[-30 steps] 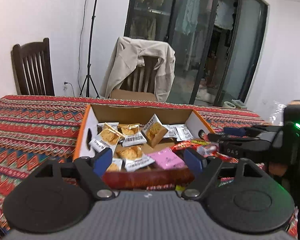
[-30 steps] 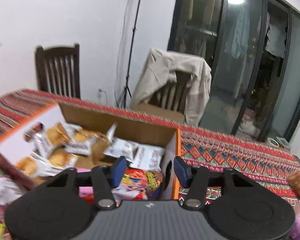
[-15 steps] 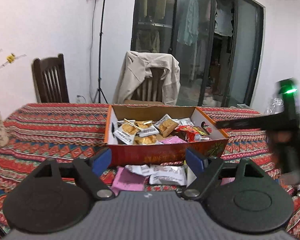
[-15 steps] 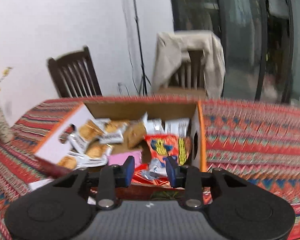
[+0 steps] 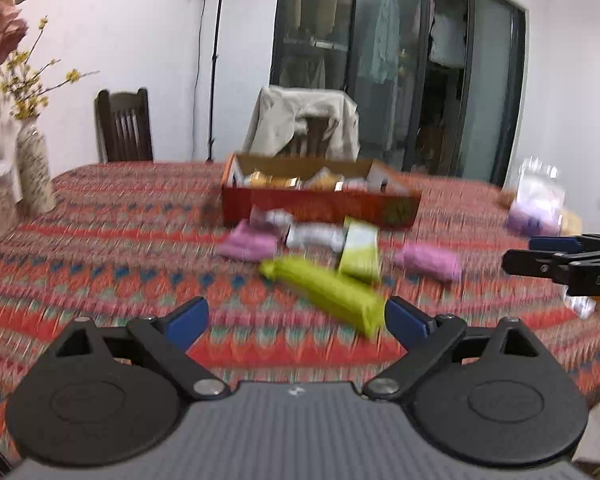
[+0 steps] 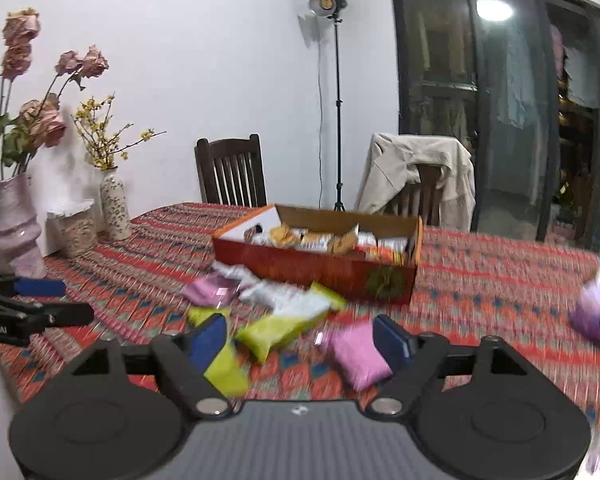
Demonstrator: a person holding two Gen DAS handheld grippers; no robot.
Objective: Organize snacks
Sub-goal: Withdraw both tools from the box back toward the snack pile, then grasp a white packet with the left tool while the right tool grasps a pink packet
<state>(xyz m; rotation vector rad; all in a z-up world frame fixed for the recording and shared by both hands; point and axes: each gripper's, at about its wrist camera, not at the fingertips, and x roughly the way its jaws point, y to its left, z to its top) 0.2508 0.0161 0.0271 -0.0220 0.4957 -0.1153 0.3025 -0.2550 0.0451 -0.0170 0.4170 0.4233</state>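
An open red cardboard box [image 5: 320, 204] [image 6: 324, 268] holding snack packets stands mid-table. Loose packets lie in front of it: green ones [image 5: 328, 292] [image 6: 272, 330], pink ones [image 5: 428, 262] [image 6: 358, 354] and white ones [image 5: 312, 234]. My left gripper [image 5: 296, 320] is open and empty, near the front of the table, short of the green packet. My right gripper [image 6: 300, 338] is open and empty, above the green and pink packets; it also shows at the right of the left wrist view [image 5: 556, 256]. The left gripper shows at the left of the right wrist view [image 6: 36, 300].
The table wears a red patterned cloth [image 5: 100, 240]. Vases with flowers [image 6: 112, 208] [image 6: 12, 232] and a jar [image 6: 74, 228] stand at its left edge. A clear bag [image 5: 536, 204] sits at the right. Two chairs [image 6: 232, 176] [image 5: 304, 128] and a light stand [image 6: 336, 100] stand behind.
Both grippers have pulled back from the box toward the near side of the table. The right gripper has opened wider. The loose packets in front of the box have come into view.
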